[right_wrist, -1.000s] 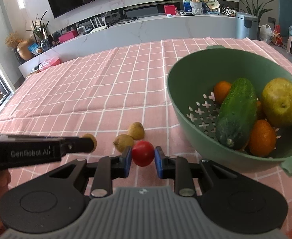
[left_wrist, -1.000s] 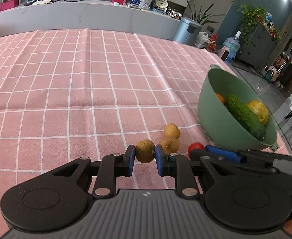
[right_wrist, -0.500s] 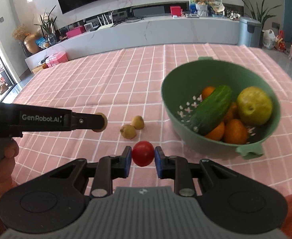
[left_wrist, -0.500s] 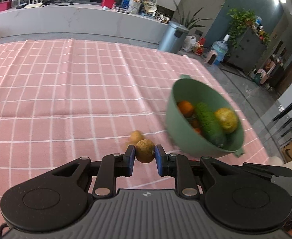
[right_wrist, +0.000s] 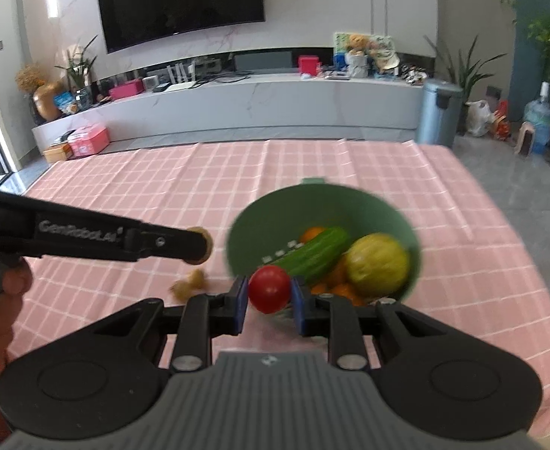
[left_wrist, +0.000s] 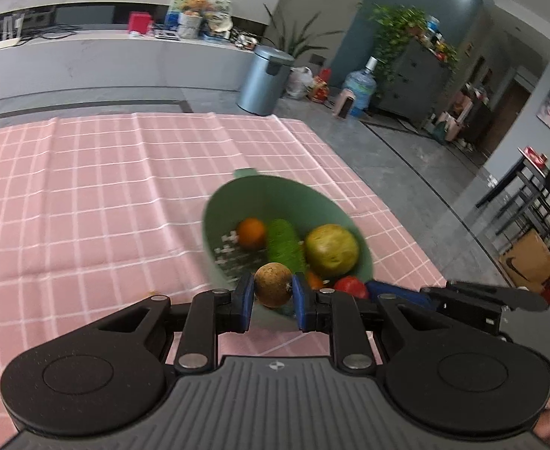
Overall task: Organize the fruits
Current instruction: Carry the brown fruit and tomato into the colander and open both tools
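Note:
My left gripper (left_wrist: 273,292) is shut on a small brown round fruit (left_wrist: 273,289) and holds it in the air near the rim of the green colander bowl (left_wrist: 233,195). My right gripper (right_wrist: 269,296) is shut on a red tomato (right_wrist: 269,288), also lifted, in front of the same bowl (right_wrist: 349,195). The bowl holds a cucumber (right_wrist: 316,253), a yellow-green pear (right_wrist: 378,264) and oranges (left_wrist: 251,232). Two more brown fruits (right_wrist: 190,283) lie on the pink checked cloth left of the bowl. The left gripper also shows in the right wrist view (right_wrist: 200,249).
The pink checked tablecloth (left_wrist: 87,187) covers the table, whose right edge runs close to the bowl. A steel bin (left_wrist: 263,80) and a water bottle (left_wrist: 361,88) stand on the floor beyond. A white counter (right_wrist: 256,101) lies behind the table.
Both grippers have risen from the cloth with their fruit and moved toward the bowl. The bowl now sits lower and more central in both views.

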The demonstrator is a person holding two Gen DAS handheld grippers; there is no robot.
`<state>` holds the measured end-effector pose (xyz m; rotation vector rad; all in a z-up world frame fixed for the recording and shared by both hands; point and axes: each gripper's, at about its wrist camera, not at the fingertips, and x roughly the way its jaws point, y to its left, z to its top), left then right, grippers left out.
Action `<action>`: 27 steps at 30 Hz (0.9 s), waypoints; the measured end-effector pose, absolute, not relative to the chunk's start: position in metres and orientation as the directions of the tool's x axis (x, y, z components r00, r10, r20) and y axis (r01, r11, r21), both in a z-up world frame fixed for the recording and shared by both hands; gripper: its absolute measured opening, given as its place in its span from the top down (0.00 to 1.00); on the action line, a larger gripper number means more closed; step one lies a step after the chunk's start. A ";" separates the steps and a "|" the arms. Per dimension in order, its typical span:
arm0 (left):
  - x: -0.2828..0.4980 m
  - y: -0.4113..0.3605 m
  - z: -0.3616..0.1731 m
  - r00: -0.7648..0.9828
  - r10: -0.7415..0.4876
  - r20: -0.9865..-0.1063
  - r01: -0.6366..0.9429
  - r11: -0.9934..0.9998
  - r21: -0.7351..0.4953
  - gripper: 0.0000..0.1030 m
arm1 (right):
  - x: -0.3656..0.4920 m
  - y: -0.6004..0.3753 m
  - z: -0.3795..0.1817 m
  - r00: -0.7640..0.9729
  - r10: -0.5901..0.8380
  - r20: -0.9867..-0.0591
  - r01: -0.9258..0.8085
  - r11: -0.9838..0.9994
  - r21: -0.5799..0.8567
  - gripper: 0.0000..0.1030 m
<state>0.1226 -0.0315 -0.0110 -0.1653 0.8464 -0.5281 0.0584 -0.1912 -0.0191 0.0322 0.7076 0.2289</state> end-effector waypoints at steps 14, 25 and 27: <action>0.162 -0.094 -0.036 0.403 -0.530 -0.746 0.473 0.818 -0.326 0.77 | 0.124 -0.243 -0.037 0.648 0.142 -0.749 -0.234 0.972 -0.018 0.80; 0.170 -0.107 -0.048 0.357 -0.520 -0.776 0.504 0.807 -0.308 0.77 | 0.133 -0.238 -0.046 0.605 0.128 -0.786 -0.314 0.945 -0.088 0.80; 0.170 -0.109 -0.048 0.351 -0.516 -0.781 0.516 0.803 -0.298 0.77 | 0.131 -0.237 -0.047 0.595 0.132 -0.793 -0.324 0.942 -0.086 0.80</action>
